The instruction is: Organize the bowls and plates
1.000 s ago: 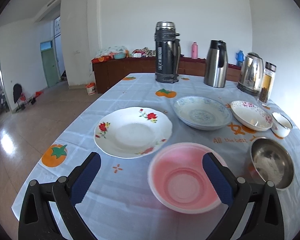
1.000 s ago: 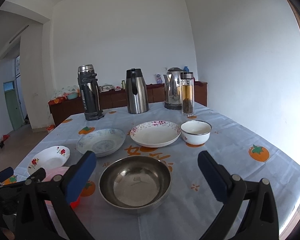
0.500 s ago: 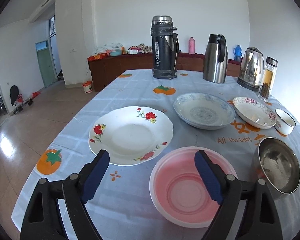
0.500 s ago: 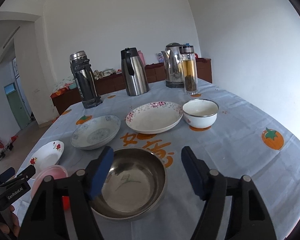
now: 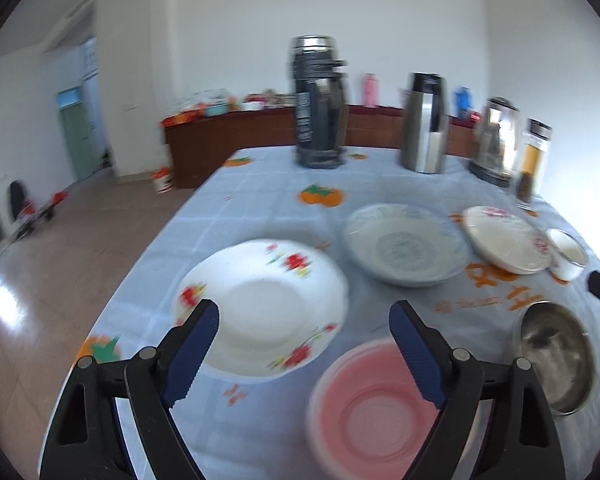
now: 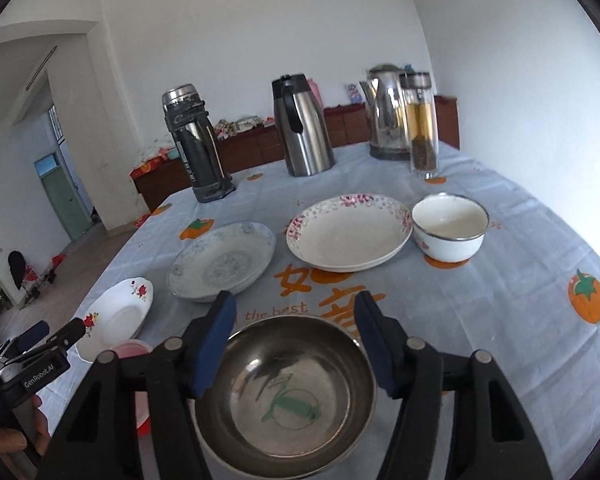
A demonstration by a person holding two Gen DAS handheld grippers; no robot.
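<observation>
The right gripper [image 6: 294, 338] hung with its jaws apart, holding nothing, directly over the steel bowl [image 6: 286, 396] at the table's [image 6: 500, 280] near edge, its far rim between the fingers. The left gripper [image 5: 304, 354], likewise spread and empty, stood between the rose plate [image 5: 260, 304] and the pink bowl [image 5: 372, 412], gripping neither. Likely the right was nearer a grasp.

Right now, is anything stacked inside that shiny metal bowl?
No, the metal bowl holds no other dish; the right wrist view shows only its bare, reflective inside, below the open right gripper.
</observation>
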